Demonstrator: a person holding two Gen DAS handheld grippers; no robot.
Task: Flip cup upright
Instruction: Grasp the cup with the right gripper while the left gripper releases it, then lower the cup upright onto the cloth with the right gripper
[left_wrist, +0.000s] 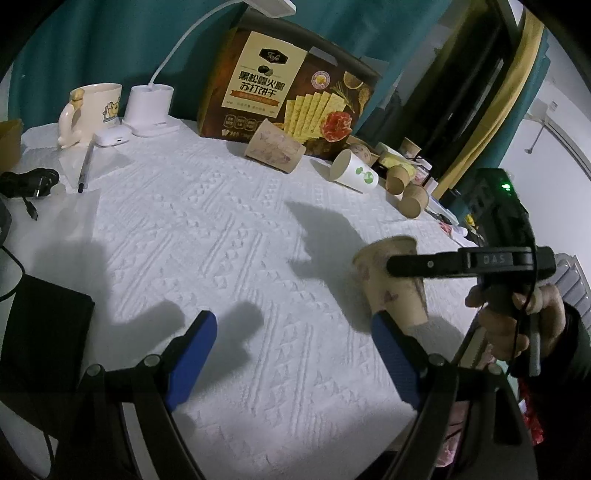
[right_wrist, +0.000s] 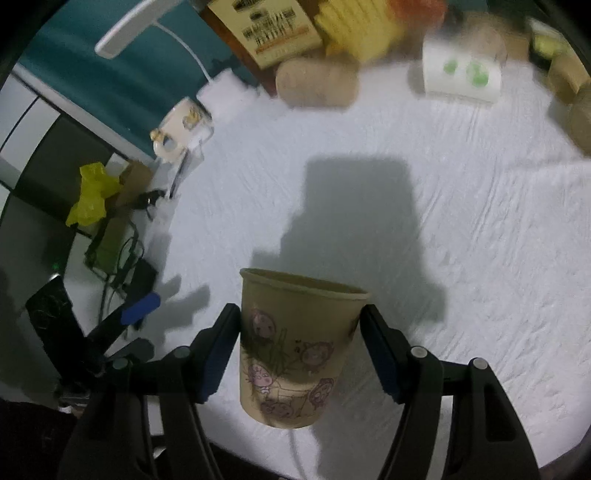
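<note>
- A white bumpy cloth (left_wrist: 229, 236) covers the table, and a teal curtain (left_wrist: 92, 44) hangs behind it.
- Left wrist view: at the far side stands a big brown cracker box (left_wrist: 291, 85).
- A brown paper cup (left_wrist: 275, 146) lies on its side just in front of the box.
- To its right a white cup with green dots (left_wrist: 354, 171) also lies on its side, near some small brown cups (left_wrist: 406, 188).
- At the far left are a cream mug (left_wrist: 90, 110), a white lamp base (left_wrist: 151, 110) and a pen (left_wrist: 84, 166).
- The left gripper (left_wrist: 291, 350) is low and near, with its blue pads (left_wrist: 192, 354) wide apart and nothing between them.
- On the right, a hand (left_wrist: 517, 317) holds the right gripper (left_wrist: 399, 271), which is clamped on the cartoon cup (left_wrist: 395, 291).
- The cup's open end points up, and it is above the cloth near the right edge of the table.
- Right wrist view: the right gripper (right_wrist: 301, 328) squeezes the cartoon cup (right_wrist: 291, 354) from both sides.
- The cup has pink cartoon animals drawn on it, and its rim faces the far side.
- Its dark shadow (right_wrist: 358, 229) falls on the cloth (right_wrist: 480, 258) beyond it.
- The left gripper (right_wrist: 136, 314) shows at the near left with one blue pad, and from here I cannot tell how wide it is.
- Far away, blurry, are the box (right_wrist: 273, 33), the lying brown cup (right_wrist: 317, 83) and the white dotted cup (right_wrist: 461, 75).
- A yellow bag (right_wrist: 92, 192) sits past the table's left edge.
</note>
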